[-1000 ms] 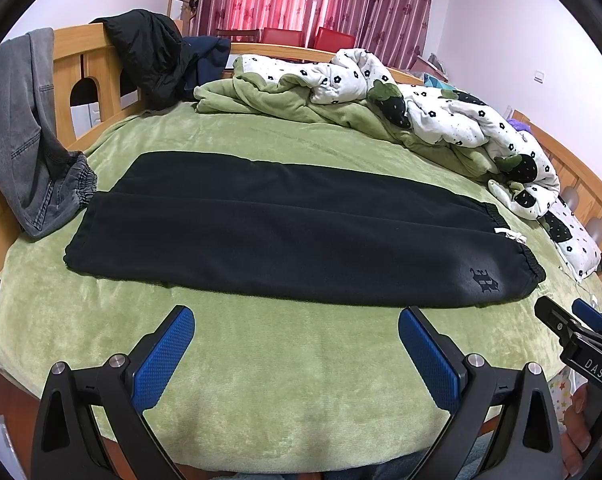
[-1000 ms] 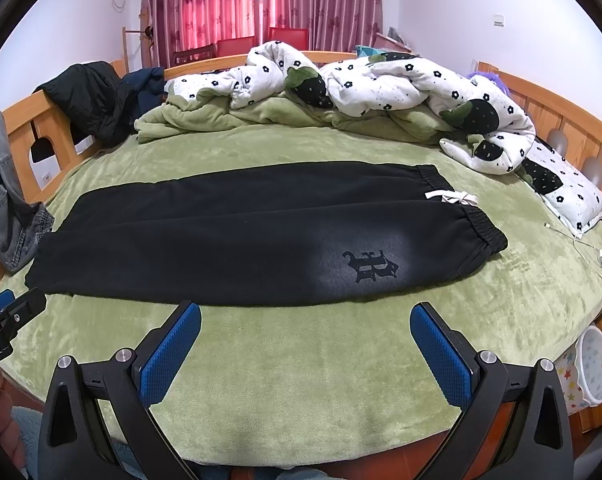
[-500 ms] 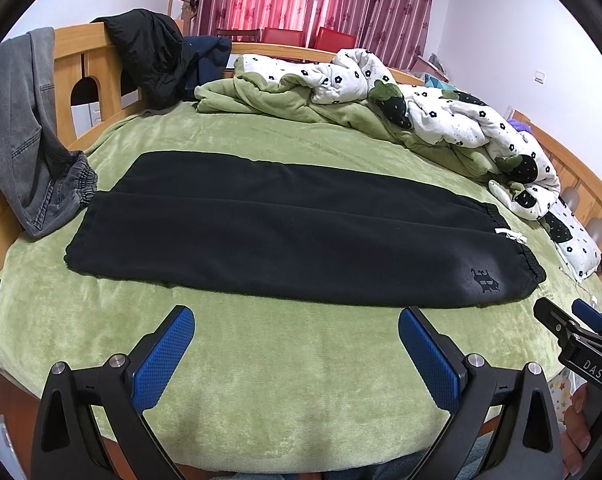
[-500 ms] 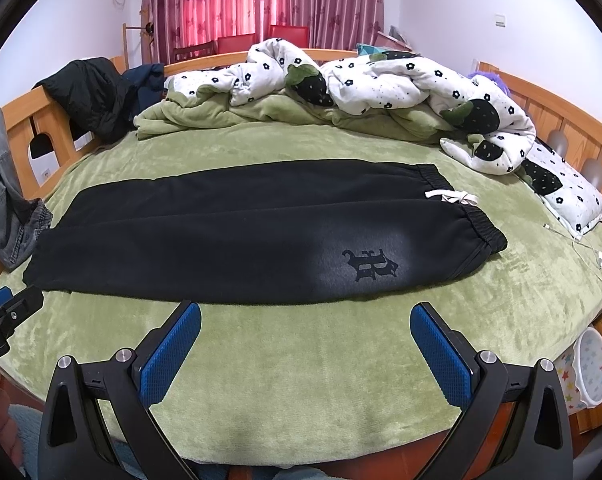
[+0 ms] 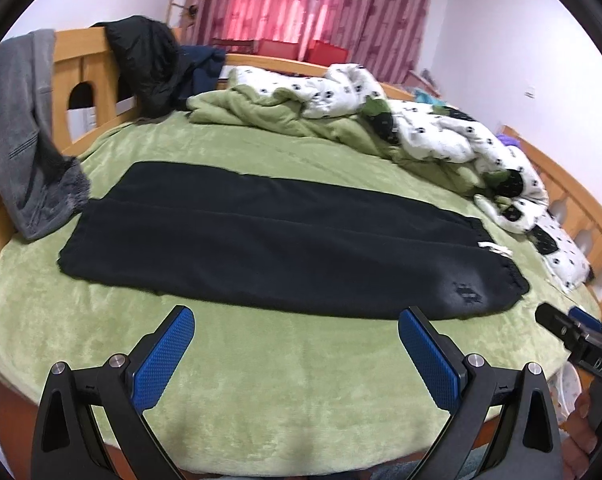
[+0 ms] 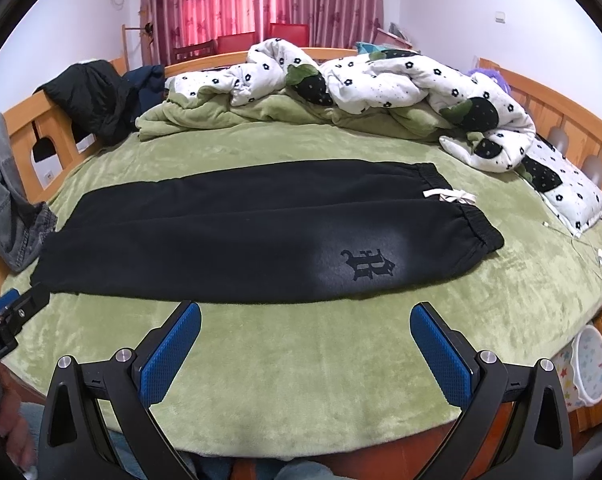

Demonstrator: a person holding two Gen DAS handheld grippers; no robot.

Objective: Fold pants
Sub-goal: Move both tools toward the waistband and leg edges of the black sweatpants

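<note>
Black pants lie flat and lengthwise on the green bed cover, one leg laid over the other. The waistband with its white drawstring is at the right, the cuffs at the left. A dark emblem marks the near leg close to the waist. My left gripper is open, hovering over bare cover just short of the pants' near edge. My right gripper is open too, near that same edge, below the emblem. Neither holds anything.
A green bed cover spreads under everything. A bunched white flowered quilt and green blanket lie at the back. Grey jeans and a black jacket hang on the wooden bed rail at left. A charging cable lies at right.
Both grippers have moved slightly forward toward the pants' near edge. The pants have not moved and both grippers stay open.
</note>
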